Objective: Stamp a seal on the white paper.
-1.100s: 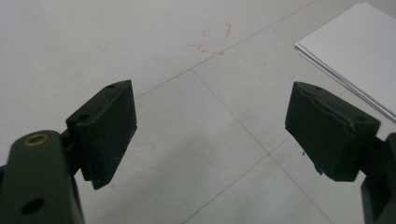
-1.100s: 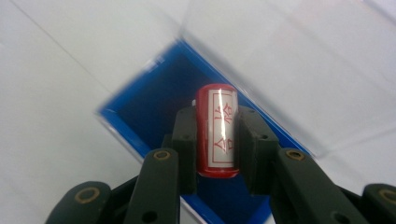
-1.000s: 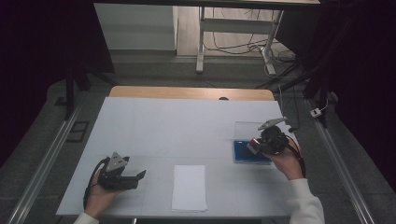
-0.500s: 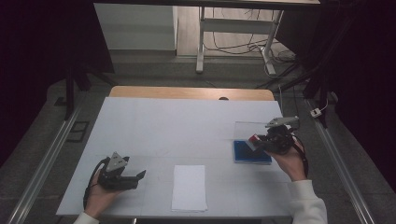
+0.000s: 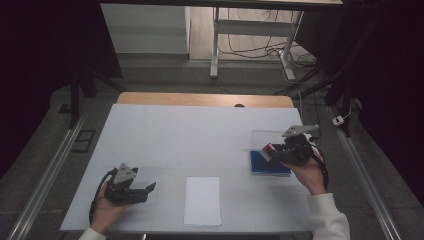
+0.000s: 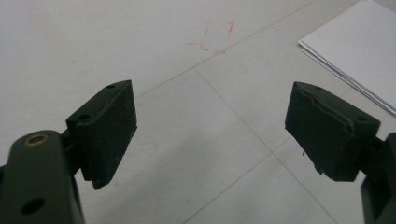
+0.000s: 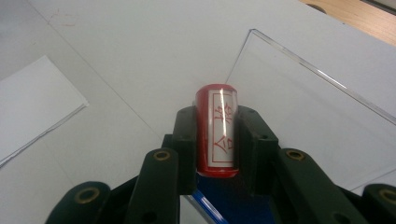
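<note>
Lab-style recording setup, not a home or shop. White table [image 5: 200,145] with a thin grid of lines and a wooden strip [image 5: 200,99] at the far edge, standing on a grey carpeted floor [image 5: 45,150]. Metal rails [image 5: 47,172] run along both sides of the table. Surroundings are dark, black drapes or panels [image 5: 45,45] left and right. Behind the table are a metal stand's legs [image 5: 215,45] and loose cables [image 5: 250,47] on the floor, plus a plug or adapter [image 5: 339,120] on a lead at the right. Red marker marks [image 6: 217,35] on the tabletop look like placement marks. Bare, staged, instrumented workspace.
</note>
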Motion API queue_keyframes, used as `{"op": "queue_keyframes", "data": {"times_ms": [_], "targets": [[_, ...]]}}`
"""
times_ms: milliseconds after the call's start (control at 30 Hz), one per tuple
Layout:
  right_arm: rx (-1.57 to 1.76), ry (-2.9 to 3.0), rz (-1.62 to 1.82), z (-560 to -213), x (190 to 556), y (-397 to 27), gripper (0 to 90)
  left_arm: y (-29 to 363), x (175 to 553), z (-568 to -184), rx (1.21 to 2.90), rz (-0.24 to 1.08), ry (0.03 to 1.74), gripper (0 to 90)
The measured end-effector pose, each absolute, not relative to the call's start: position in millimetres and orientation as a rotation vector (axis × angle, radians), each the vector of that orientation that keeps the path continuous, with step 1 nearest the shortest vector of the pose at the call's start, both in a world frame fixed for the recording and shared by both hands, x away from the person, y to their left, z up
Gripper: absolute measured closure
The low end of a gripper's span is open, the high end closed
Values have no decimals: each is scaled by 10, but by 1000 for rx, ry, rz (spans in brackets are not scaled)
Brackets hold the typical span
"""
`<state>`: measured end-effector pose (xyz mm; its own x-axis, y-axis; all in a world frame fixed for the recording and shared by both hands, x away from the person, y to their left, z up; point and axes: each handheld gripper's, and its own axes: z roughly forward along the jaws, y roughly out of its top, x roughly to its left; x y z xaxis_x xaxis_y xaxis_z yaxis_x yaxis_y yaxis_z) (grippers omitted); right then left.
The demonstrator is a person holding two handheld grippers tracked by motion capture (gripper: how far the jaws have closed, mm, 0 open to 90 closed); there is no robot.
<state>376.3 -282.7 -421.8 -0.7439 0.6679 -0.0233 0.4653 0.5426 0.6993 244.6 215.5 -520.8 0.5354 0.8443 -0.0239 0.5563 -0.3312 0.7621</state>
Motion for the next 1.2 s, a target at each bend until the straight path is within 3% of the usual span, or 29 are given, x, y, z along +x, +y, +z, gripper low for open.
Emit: {"op": "queue_keyframes", "data": {"times_ms": [1200], "targets": [[708, 2607, 1149, -4112, 3553, -2335, 701, 2148, 2446, -5207, 2032, 496, 1132, 169]]}}
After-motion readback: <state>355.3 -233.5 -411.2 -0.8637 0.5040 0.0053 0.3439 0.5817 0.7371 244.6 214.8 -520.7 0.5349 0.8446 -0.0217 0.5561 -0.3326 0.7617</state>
